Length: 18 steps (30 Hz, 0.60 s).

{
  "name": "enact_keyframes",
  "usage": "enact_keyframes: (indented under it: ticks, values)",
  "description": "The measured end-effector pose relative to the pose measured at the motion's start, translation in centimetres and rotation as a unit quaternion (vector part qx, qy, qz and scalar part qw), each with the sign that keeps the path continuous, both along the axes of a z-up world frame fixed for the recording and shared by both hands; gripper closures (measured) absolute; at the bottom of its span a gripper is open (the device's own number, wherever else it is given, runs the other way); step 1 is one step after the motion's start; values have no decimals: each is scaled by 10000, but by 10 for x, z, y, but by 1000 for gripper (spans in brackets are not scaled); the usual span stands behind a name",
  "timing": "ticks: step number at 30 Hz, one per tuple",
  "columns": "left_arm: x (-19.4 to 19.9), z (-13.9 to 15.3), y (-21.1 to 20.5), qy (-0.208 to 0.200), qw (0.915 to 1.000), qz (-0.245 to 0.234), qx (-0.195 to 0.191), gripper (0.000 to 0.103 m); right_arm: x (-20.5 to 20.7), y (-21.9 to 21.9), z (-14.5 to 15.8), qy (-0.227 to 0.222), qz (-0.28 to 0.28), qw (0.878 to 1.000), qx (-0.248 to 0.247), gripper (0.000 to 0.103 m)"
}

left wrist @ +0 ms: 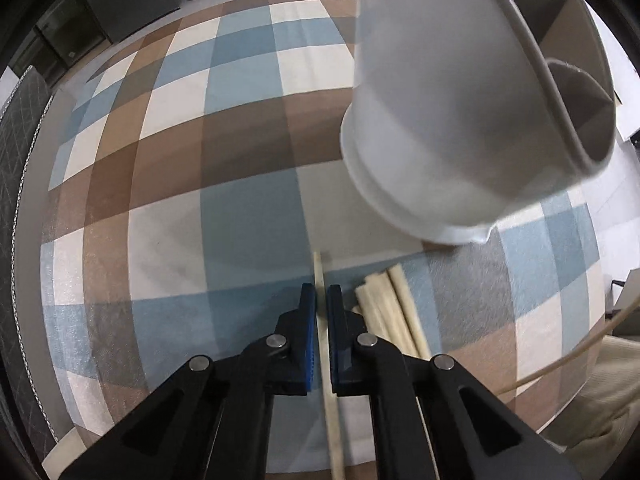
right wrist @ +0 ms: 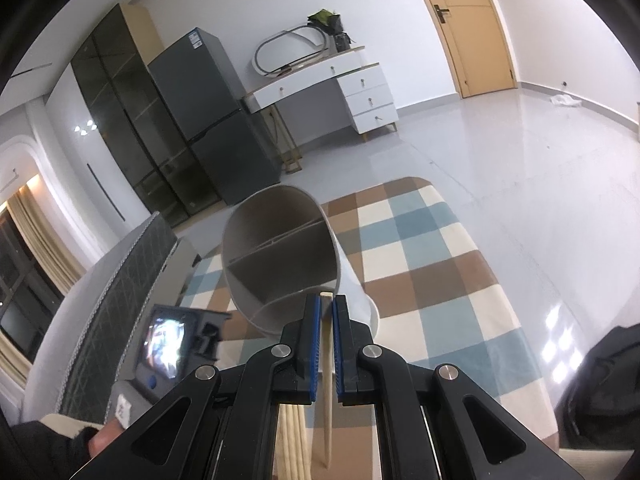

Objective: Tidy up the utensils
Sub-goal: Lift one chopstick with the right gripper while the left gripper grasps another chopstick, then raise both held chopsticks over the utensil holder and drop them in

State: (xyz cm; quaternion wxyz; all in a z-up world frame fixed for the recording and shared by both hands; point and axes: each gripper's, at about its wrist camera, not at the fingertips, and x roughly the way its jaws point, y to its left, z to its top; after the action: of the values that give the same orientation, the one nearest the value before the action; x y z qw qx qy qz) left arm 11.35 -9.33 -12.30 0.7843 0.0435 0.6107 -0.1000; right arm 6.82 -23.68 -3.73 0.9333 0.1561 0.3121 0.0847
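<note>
Checkered rug (left wrist: 240, 128), left claw (left wrist: 321, 294) pinching one chopstick (left wrist: 319, 272), right claw (right wrist: 326, 304) pinching another chopstick (right wrist: 327, 344) beside white holder (right wrist: 280, 256)

Matt wooden chopstick (left wrist: 320, 280), smooth plastic holder (left wrist: 440, 120), woven cloth (left wrist: 160, 200).

Two grippers, one utensil holder, several wooden chopsticks.

One left gripper (left wrist: 321, 300) and one right gripper (right wrist: 327, 308), each with a single chopstick between its pads: one chopstick (left wrist: 317, 268) in the left wrist view, another (right wrist: 328, 360) in the right. At least three loose chopsticks (left wrist: 384, 312) lie in a bundle; the exact number cannot be told. One white utensil holder (right wrist: 280, 248) has what look like three compartments. There is one checked cloth (left wrist: 240, 160). Farther off stand one grey fridge (right wrist: 208, 120), one dark glass cabinet (right wrist: 116, 120), one white dressing table (right wrist: 320, 80) with one oval mirror (right wrist: 292, 52), and one wooden door (right wrist: 476, 28).
</note>
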Motion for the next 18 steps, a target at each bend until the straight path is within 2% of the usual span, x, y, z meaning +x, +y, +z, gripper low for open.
enact_keyframes:
  ticks: [2,5,8,9,15,18]
  values:
    - [0,4,-2,-95,9999,18,-126,102,-1,2,2,-27,34,10000,-17,98]
    - [-10,24,7,-572,9977,177,-306,102,-5,4,4,-84,77,9999,-81,98]
    - [-27,52,22,-1064,9917,368,-618,102,-10,5,7,-125,94,9998,-135,98]
    - [-36,65,29,-1299,9878,443,-740,102,-13,6,8,-144,106,9997,-149,98]
    - [-78,104,40,-2328,9631,641,-1186,102,-30,20,18,-415,215,9979,-457,98]
    - [-79,104,47,-2524,9567,626,-1311,103,-38,30,21,-532,322,9959,-653,98]
